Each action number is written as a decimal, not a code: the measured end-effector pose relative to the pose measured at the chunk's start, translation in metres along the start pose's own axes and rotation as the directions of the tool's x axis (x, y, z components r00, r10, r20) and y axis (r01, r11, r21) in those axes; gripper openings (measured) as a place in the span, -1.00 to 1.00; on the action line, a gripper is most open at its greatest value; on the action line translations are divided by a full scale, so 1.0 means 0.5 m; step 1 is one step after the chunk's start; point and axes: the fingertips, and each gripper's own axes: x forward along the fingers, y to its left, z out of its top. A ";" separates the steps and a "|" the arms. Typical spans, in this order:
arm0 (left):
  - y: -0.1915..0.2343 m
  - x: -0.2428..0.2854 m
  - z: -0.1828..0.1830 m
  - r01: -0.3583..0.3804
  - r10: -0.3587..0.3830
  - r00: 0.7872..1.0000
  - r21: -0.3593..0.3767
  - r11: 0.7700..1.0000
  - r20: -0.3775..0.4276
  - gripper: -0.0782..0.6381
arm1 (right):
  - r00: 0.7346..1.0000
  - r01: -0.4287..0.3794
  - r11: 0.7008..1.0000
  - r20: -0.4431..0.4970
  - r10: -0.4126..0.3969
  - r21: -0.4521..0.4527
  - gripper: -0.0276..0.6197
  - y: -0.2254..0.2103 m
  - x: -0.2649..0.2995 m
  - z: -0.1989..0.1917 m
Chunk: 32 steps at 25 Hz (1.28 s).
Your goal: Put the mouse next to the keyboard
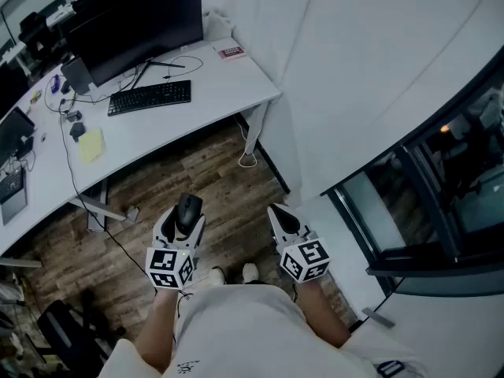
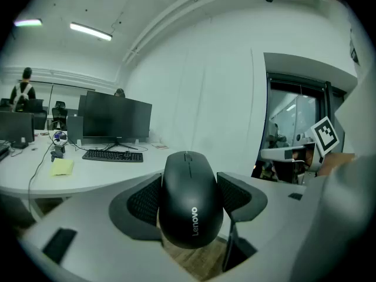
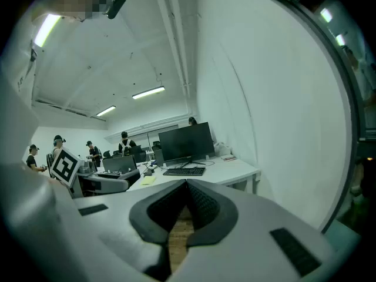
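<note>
**Progress.** I have the mouse (image 2: pixel 190 204) clamped between the two pads of the left gripper (image 1: pixel 186 220). It is held in the air over the floor (image 1: pixel 213 179), well apart from the desk (image 1: pixel 228 81). I judge the pickup done. Carrying it to the desk and setting it down beside the keyboard (image 1: pixel 150 97) are left.

**Right gripper** (image 1: pixel 282 220). Jaw tips brought together, nothing between them.

**Mouse.** Matt black plastic in a smooth domed oval, with a centre seam and pale lettering on the rear.

**Pads** (image 2: pixel 144 200). Dark, finely dotted and curved inward, set in smooth pale-grey shells.

**Keyboard.** Flat black slab lying in front of the monitor (image 1: pixel 134 22), with bare desk to its right.

**Desk.** Smooth white top with a curved edge.

**Floor.** Brown wood-grain planks.
</note>
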 end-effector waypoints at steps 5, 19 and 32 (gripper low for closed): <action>-0.029 -0.002 0.000 0.006 -0.006 1.000 0.000 1.000 0.000 0.06 | 1.000 0.003 1.000 -0.005 -0.003 0.005 -0.86 -0.017 -0.023 -0.006; -0.091 0.021 0.007 -0.011 0.011 1.000 0.025 1.000 0.007 0.06 | 0.999 -0.051 0.998 0.002 0.051 0.030 -0.86 -0.062 -0.042 -0.004; -0.167 0.049 -0.001 -0.056 0.055 0.998 0.029 0.998 0.011 0.06 | 0.986 -0.166 0.986 -0.006 0.166 0.017 -0.85 -0.113 -0.078 -0.016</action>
